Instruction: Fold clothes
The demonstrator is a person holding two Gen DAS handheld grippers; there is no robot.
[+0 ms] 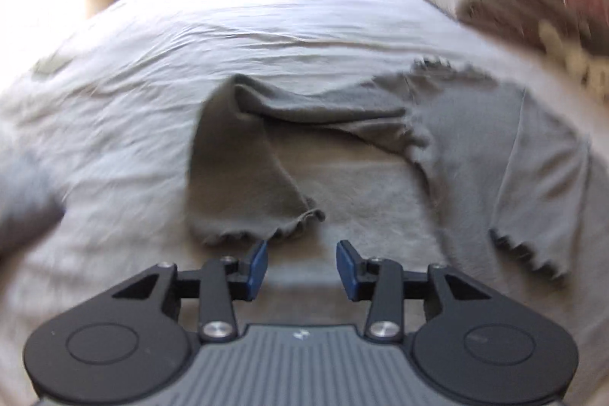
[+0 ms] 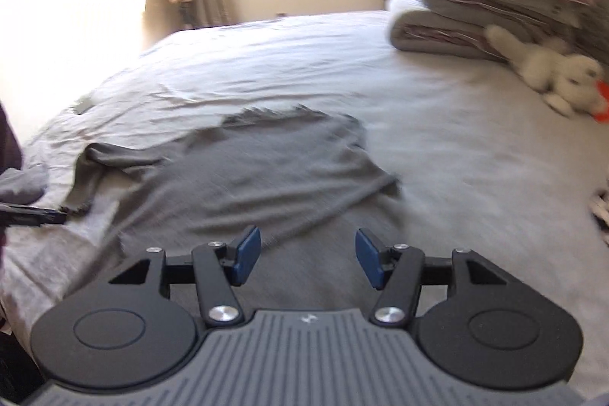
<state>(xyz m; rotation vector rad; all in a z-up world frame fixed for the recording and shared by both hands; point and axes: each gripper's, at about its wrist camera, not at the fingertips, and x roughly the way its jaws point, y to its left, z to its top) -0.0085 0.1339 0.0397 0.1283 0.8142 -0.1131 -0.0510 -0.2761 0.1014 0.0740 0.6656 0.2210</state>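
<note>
The grey garment (image 2: pixel 266 170) is seen as soft, matt knitted cloth with frilled, wavy edges (image 1: pixel 262 233). The bed (image 1: pixel 266 25) is covered by a pale, matt, creased woven sheet. Each hand-held gripper (image 1: pixel 301 269) (image 2: pixel 307 259) is built of matt black plastic, with bright metal screw heads (image 1: pixel 217 329), a ribbed grey plastic body (image 2: pixel 304 360) and smooth blue pads (image 2: pixel 247 255). Folded bedding (image 2: pixel 475 21) appears as cloth, and the white toy (image 2: pixel 552 75) looks fluffy.
</note>
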